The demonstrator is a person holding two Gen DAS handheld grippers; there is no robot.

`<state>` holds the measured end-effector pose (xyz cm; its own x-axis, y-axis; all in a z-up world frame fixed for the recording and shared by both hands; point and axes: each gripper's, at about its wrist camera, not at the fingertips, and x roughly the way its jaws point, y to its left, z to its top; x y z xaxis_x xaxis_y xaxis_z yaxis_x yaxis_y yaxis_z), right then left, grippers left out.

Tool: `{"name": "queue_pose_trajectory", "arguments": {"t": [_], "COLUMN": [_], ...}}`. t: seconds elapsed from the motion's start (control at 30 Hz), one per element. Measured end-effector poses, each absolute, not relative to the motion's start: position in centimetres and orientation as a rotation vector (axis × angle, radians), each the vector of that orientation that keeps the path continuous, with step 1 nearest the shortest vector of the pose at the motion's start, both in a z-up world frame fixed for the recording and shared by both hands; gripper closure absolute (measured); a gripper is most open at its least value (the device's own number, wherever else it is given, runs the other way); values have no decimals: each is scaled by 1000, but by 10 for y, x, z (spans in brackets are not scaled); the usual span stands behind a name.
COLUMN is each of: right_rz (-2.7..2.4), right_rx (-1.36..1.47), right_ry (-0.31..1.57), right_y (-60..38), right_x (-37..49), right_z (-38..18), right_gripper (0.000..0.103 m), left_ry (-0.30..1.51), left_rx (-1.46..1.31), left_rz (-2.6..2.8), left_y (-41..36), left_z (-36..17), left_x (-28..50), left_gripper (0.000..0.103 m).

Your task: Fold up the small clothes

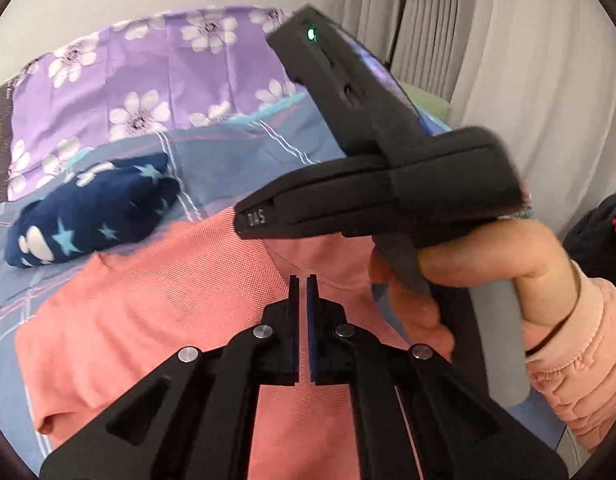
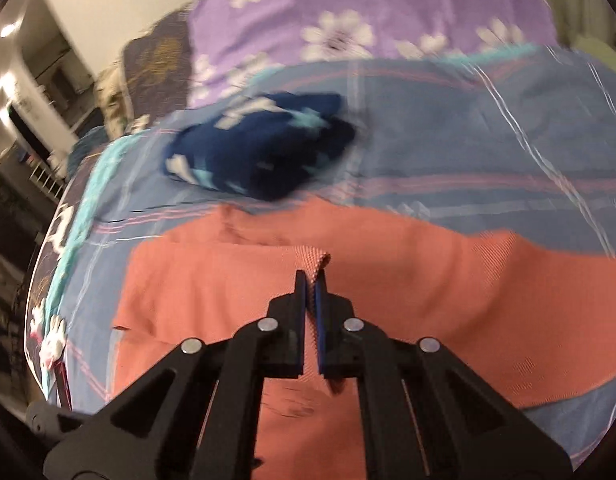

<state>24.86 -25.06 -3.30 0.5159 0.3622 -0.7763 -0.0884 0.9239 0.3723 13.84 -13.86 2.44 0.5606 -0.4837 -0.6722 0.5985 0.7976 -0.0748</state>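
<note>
Nearest, in the right wrist view, the right gripper (image 2: 311, 280) is pinched on a corner of a salmon-pink garment (image 2: 387, 280); a small tab of the woven fabric pokes up between its pressed-together jaws. In the left wrist view, the left gripper (image 1: 303, 286) also has its jaws pressed together over the same pink garment (image 1: 168, 300), but whether any fabric is caught between them cannot be told from here. Beside it, the person's right hand (image 1: 459, 276), in a pink sleeve (image 1: 579, 360), grips the handle of the other tool.

The pink garment lies spread on the bed (image 2: 487, 128), mostly flat, with one layer already overlapping along its near edge. It looks partway through folding, with at least another fold left.

Farther back, a navy star-patterned garment (image 1: 92, 216) sits bundled on the blue checked bedcover, apparently already folded and set aside. Beyond it lies a purple flowered pillow (image 1: 148, 80).
</note>
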Motion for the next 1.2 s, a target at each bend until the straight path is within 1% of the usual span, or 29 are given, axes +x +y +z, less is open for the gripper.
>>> {"name": "queue_pose_trajectory", "arguments": {"t": [0.07,0.1,0.13,0.2,0.23,0.3,0.33,0.4,0.5,0.6,0.63,0.67,0.7,0.73,0.77,0.83,0.87,1.0,1.03,1.1,1.2], "right_rz": [231,218,203,197,212,234,253,293,310,321,316,307,278,249,242,243,235,194,183,167,148], "right_rx": [303,302,309,331,346,365,372,380,350,302,290,271,238,215,212,215,199,136,136,157,189], "right_ry": [1015,1024,1030,1036,1039,1039,1040,1044,1029,1014,1014,1013,1007,1000,994,984,988,1037,1036,1019,987], "right_y": [-264,-269,-274,-281,-285,-290,-292,-291,-282,-267,-261,-256,-251,-246,-244,-241,-240,-245,-248,-258,-276], "right_x": [251,251,250,246,243,233,226,217,206,205,206,207,208,208,208,206,205,202,200,194,181], "right_z": [-52,-59,-65,-73,-76,-80,-81,-84,-84,-80,-79,-78,-77,-76,-75,-71,-69,-77,-77,-75,-68], "right_gripper": [99,96,95,88,85,72,68,62,57,57,64,85,96,98,98,98,98,97,94,82,82], "left_ry": [759,763,757,731,729,744,753,775,815,846,861,868,866,861,851,826,832,864,854,845,840], "left_rx": [192,197,195,195,199,198,195,183,168,151,141,132,128,128,128,158,166,97,104,111,91], "left_rz": [-616,-600,-569,-499,-459,-354,-296,-188,-51,-4,3,-2,-7,-7,-2,37,61,40,36,31,6], "left_y": [-139,-136,-124,-98,-81,-40,-19,20,69,93,97,99,98,96,95,96,98,113,113,111,110], "left_z": [15,15,12,10,7,0,-6,-17,-31,-40,-44,-46,-48,-48,-46,-48,-49,-62,-61,-58,-48], "left_x": [136,133,134,131,129,131,131,128,129,126,128,131,135,137,137,147,150,147,144,139,126], "left_gripper": [94,77,61,52,51,49,47,47,47,47,47,47,47,47,50,87,88,88,87,87,88]}}
